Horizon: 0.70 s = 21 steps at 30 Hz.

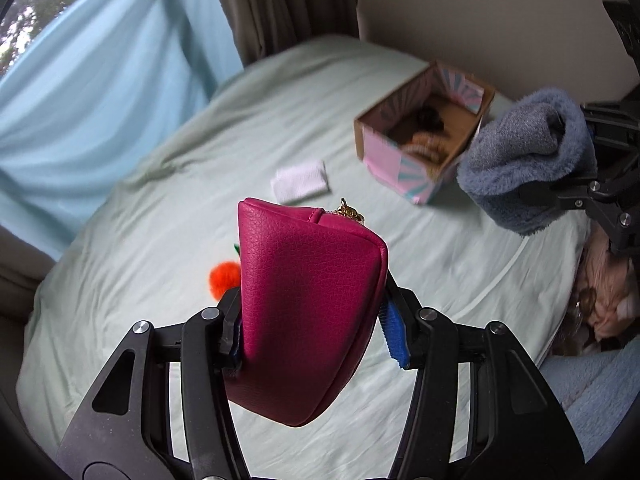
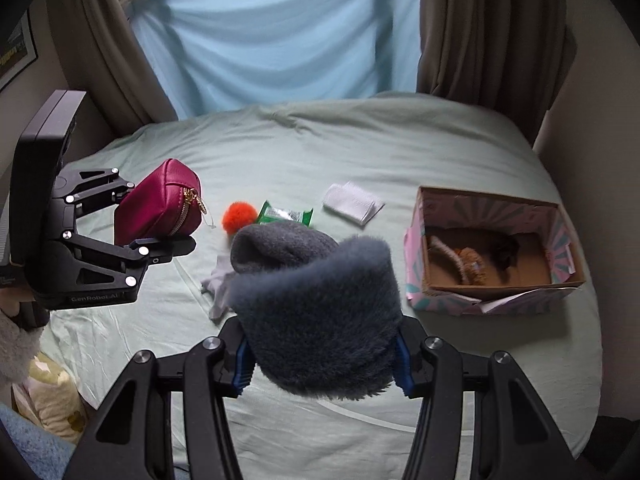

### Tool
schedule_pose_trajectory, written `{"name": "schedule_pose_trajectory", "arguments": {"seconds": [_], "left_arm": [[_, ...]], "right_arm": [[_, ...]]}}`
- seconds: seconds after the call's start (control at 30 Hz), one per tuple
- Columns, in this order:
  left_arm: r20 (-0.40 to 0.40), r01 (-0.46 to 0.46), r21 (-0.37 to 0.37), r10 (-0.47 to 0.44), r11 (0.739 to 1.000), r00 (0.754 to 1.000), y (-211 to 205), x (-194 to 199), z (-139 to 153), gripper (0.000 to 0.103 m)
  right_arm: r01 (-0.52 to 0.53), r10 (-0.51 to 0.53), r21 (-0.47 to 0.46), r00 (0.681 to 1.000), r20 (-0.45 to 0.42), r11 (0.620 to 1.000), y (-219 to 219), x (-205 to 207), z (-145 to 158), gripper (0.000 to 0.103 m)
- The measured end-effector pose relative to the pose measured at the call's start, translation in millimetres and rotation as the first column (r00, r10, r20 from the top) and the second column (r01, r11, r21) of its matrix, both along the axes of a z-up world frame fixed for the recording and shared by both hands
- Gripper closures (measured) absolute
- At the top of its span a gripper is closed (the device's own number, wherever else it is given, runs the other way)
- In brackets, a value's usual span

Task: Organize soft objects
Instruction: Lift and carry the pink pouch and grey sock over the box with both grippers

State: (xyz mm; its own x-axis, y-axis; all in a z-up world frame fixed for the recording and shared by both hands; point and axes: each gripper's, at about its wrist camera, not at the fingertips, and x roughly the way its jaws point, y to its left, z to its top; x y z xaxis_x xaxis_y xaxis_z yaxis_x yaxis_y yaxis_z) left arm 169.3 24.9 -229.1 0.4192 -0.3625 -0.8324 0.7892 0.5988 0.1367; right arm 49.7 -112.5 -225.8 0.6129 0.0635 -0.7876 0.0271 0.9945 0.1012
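Right now I have both grippers loaded above the bed (image 2: 360,148). My left gripper (image 1: 310,316) has its fingers clamped on a magenta pouch (image 1: 308,304), which sits between the blue pads and is lifted clear of the pale green sheet; from the right wrist view the same pouch (image 2: 160,204) shows its gold zipper facing the middle of the bed, well to the left of the cardboard box (image 2: 560,216). My right gripper (image 2: 324,364) is closed on a fluffy grey-blue fabric bundle (image 2: 320,316), squeezed between its two fingers and held in the air, nearer to me than the box and to its left. In the left wrist view that bundle (image 1: 528,160) hangs just beside the box (image 1: 384,120).

Taking the box as my landmark: it stands open on the sheet, with brown, furry-looking items (image 2: 472,260) lying in its bottom, too blurred for me to name. Left of the box lies a folded white cloth (image 2: 352,204). Further left lie a green packet (image 2: 286,214) and then an orange pom-pom (image 2: 239,216), close together. A pale grey cloth (image 2: 218,284) lies flat on the sheet, partly hidden behind the bundle. Behind the bed, beyond the box, hangs a blue drape (image 2: 272,40) between brown curtains (image 2: 480,24).
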Motion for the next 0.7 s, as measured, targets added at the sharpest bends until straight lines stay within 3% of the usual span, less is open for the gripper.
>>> {"name": "schedule_pose_trajectory", "arguments": {"seconds": [0.33,0.7], "left_arm": [[0.022,-0.081,-0.105,0.083,0.991,0.996,-46.1,15.4,68.0,0.054],[-0.028,-0.246,-0.153,0.244,0.957,0.969,-138.3,10.0,81.8,0.054]], "right_arm": [[0.086,-0.084,-0.012,0.991,0.103,0.996,-61.7,-10.5,66.9,0.053],[0.074,-0.075,0.011,0.991,0.114,0.997,-178.5,-2.3,89.8,0.053]]}}
